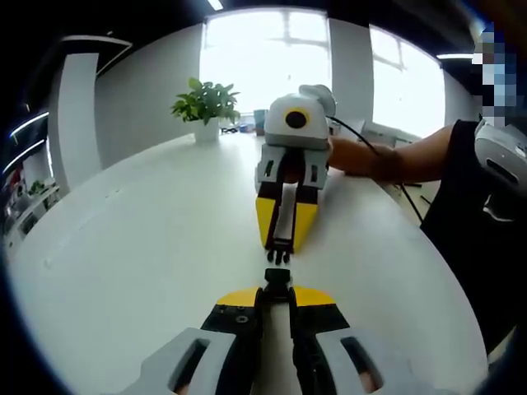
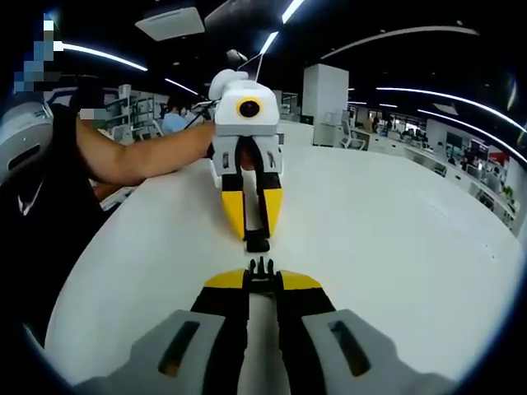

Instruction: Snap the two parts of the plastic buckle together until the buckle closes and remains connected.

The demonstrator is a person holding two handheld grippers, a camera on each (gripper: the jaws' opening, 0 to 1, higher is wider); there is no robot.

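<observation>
Nearest the camera in the left gripper view, the left gripper [image 1: 277,290] rises from the bottom edge, its yellow-tipped black jaws pressed closed on the socket half of the buckle [image 1: 277,282], a small black piece poking out beyond the tips. In the right gripper view, the right gripper [image 2: 262,276] rises the same way, jaws closed on the pronged half of the buckle [image 2: 262,267], whose short black prongs point away from the camera.

Both tools are held low over a large white table [image 1: 148,239], which stretches away to the far side of the scene. A person's forearm [image 1: 395,158] reaches in from the right of the left gripper view to hold the right gripper. At the table's far edge stands a potted plant [image 1: 206,111] before bright windows.

The two grippers face each other nose to nose. The buckle halves are close and roughly in line, with a small gap between them; they do not touch, so the buckle looks not yet joined.

To do this step well, the prongs probably need to be kept level and centred on the socket's mouth, then pushed straight in along one line. Both grips should stay firm so neither half twists, and any sideways tilt would likely jam the prongs against the socket edge.
</observation>
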